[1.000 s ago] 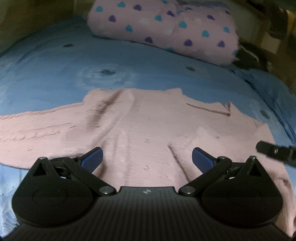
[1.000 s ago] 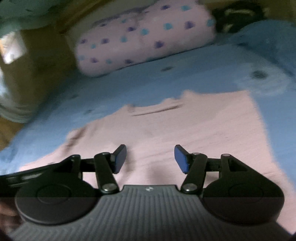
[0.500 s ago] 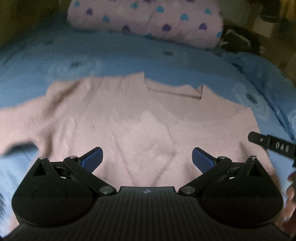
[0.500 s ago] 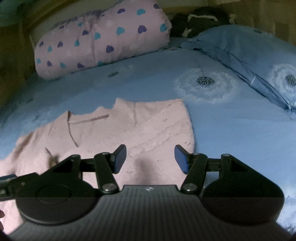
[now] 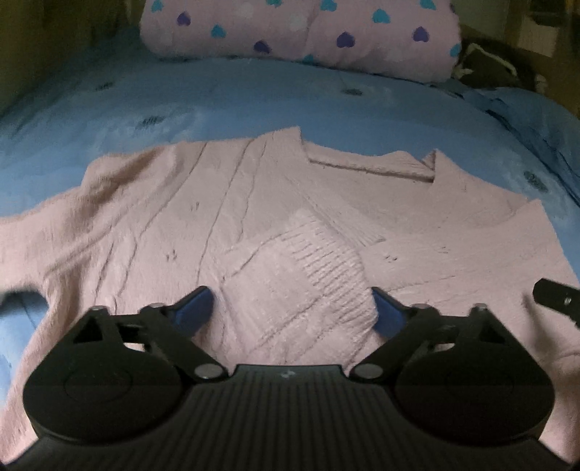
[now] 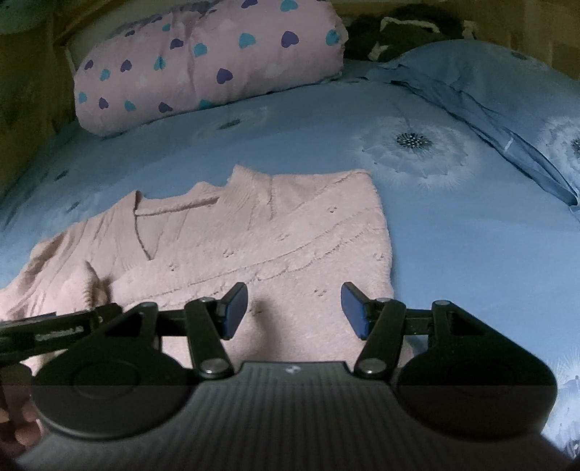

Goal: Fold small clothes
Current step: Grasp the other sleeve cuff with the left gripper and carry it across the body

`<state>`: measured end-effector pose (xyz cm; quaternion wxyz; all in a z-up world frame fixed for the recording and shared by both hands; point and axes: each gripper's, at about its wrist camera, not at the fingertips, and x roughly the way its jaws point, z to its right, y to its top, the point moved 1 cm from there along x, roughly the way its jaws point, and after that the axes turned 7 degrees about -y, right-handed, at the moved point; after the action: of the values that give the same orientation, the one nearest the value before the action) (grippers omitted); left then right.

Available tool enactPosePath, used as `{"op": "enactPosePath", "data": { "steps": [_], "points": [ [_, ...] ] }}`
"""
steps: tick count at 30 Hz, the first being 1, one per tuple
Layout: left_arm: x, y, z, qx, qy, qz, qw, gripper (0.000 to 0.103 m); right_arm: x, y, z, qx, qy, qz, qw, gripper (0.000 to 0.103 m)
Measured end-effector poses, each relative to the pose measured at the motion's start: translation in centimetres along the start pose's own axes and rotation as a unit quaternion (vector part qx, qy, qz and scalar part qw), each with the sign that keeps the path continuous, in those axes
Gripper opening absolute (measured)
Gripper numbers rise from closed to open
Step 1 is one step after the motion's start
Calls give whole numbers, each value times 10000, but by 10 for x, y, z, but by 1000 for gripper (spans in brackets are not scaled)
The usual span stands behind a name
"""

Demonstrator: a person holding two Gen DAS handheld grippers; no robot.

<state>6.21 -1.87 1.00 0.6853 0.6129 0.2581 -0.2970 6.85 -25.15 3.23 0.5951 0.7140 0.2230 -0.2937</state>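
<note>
— How far along is the folding, would you say?

— Early, I think. The pink sweater point(image 5: 275, 232) lies flat on the bed point(image 5: 224, 98), neckline toward the heart-print pillow point(image 5: 301, 32). Its far side, away from the pillow's left end, already looks tucked in: from the right view that edge runs straight. A ribbed cuff point(image 5: 319, 261) rests on the sweater's middle, so one sleeve seems folded across. The other sleeve trails off the sweater's left side, unfolded, and the body has no crosswise fold yet.

— And the claws?

— The left claw point(image 5: 293, 308) sits low over the sweater's middle, its jaws closing around that cuff; the blue pads flank the cuff and I can't see them pressing it. The right claw point(image 6: 293, 308) hovers over the sweater's near right edge, half spread, nothing between its jaws.

— What's changed from a second ago?

— The left claw was spread wider then and farther left along the sweater, with the long sleeve stretching off in front of it. Now it has slid toward the neckline and dropped nearer the cuff. The right view has swung too, so the sweater's straight edge and the bare bed beyond it show.
</note>
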Motion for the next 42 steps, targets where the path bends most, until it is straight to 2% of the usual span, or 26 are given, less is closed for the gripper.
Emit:
{"op": "enactPosePath", "data": {
  "steps": [1, 3, 6, 9, 13, 16, 22, 27, 31, 34, 38, 42],
  "points": [
    [-2, 0, 0, 108, -79, 65, 9999, 77, 0, 0, 0, 16, 5, -2, 10000, 59],
    [-5, 0, 0, 197, -93, 124, 9997, 53, -1, 1, 1, 62, 21, 4, 10000, 59],
    [-13, 4, -9, 69, -188, 198, 9996, 31, -3, 3, 1, 134, 17, 27, 9999, 59],
    [-22, 7, -21, -114, -303, 256, 9991, 25, -8, 4, 4, 202, 25, 114, 9997, 59],
    [-43, 11, -40, -197, -362, 402, 9983, 25, -11, 4, 10, 301, 1, 158, 9994, 59],
    [-60, 11, -50, -101, -263, 479, 9985, 25, -12, 7, 12, 369, 15, 177, 9992, 59],
    [-81, 9, -64, -12, -214, 299, 9993, 27, -16, 8, 8, 276, 96, 214, 9993, 59],
    [-90, -6, -73, -128, -205, 254, 9994, 41, -17, 7, 7, 130, 121, 136, 9997, 59],
    [-100, -15, -91, -231, 117, 383, 9989, 44, -7, 6, 10, 119, -29, -103, 9999, 59],
    [-110, -17, -108, -510, 144, 435, 9976, 46, -1, 7, 13, 220, -133, -178, 9995, 59],
    [-115, -14, -115, -731, -122, 424, 9963, 51, -1, 17, 14, 268, -22, 41, 9996, 59],
    [-104, -17, -113, -700, -77, 329, 9970, 54, 12, 27, 15, 123, -220, 220, 9994, 59]
  ]
}}
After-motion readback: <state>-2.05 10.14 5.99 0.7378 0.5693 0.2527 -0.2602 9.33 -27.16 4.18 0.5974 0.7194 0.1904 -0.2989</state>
